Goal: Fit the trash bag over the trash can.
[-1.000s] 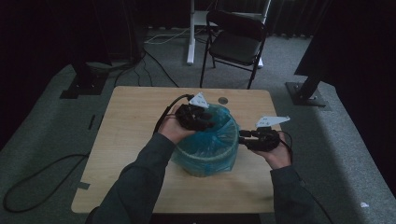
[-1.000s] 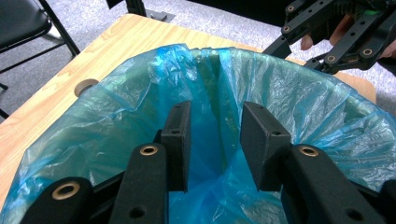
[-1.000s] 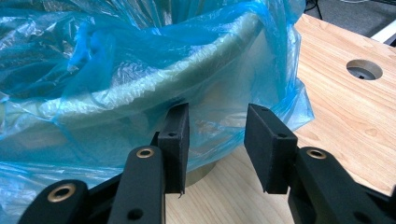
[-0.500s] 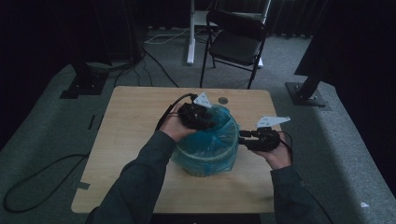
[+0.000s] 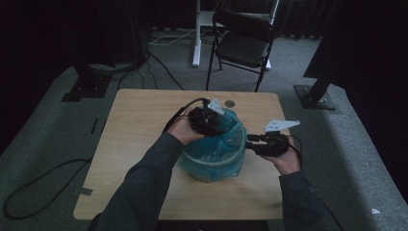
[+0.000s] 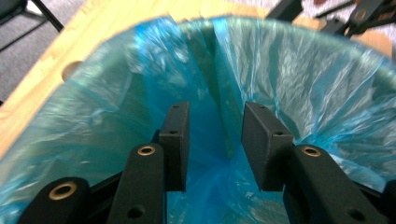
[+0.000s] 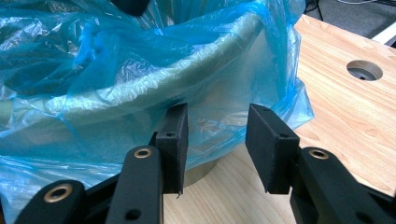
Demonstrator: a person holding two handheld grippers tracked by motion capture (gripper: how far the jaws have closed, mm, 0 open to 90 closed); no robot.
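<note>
While the blue liner bag (image 5: 214, 151) sits draped over the bin (image 7: 140, 116) at table centre, both grippers, left (image 6: 215, 144) inside its mouth and right (image 7: 217, 149) beside its rim, stand open holding nothing, so each should pinch 1 film layer only.

A round, pale greenish bin (image 5: 211, 166) stands upright on the light wooden counter (image 5: 139, 125), lined with a thin, translucent blue plastic bag (image 5: 226, 139). The bag's crinkled film hangs down inside the bin and folds out over the rim, draping loosely down the outer wall with a slack flap on one side. The bin sits between the two tongs: the left tongs (image 6: 212, 140) point down into its mouth, where a pleat of blue film lies between the open jaws, and the right tongs (image 7: 217, 140) are level just beside its outer wall, below the rim, jaws apart around the draped film.
</note>
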